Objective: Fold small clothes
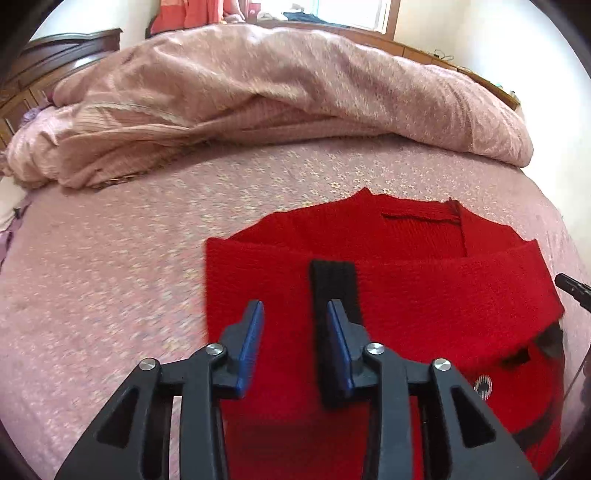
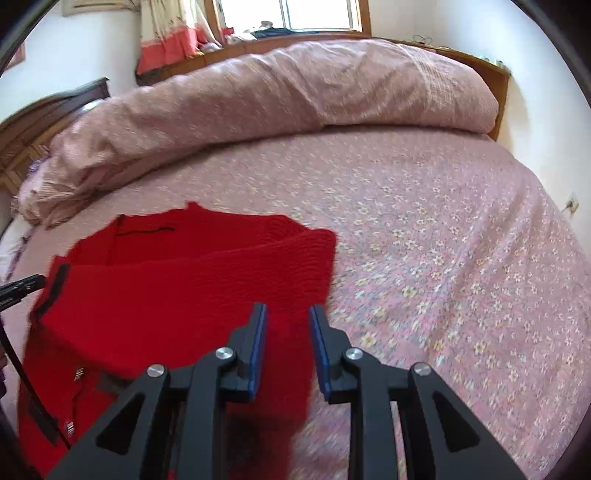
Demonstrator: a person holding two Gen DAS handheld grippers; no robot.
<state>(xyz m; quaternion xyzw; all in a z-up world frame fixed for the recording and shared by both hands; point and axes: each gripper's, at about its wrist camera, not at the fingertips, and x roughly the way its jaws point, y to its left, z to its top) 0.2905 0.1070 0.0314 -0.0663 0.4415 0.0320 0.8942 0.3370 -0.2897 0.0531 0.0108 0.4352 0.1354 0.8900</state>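
- A rumpled pink quilt (image 1: 288, 85) is heaped along the far side of the bed (image 2: 443, 229); a window (image 2: 317, 14) is seen behind.
- A red sweater (image 1: 406, 288), folded over with a black strip (image 1: 332, 280), is spread on the near part of the bed.
- The left hand-held gripper (image 1: 295, 314) is held slightly apart above the sweater, nothing pinched.
- The right hand-held gripper (image 2: 288, 317) is likewise parted, over the sweater's right edge.

No readable text, labels, brands or numbers anywhere. Small pale striped marks on the red knit garment (image 1: 424, 295), near right in the left wrist view and near left in the right wrist view, too blurred to read.
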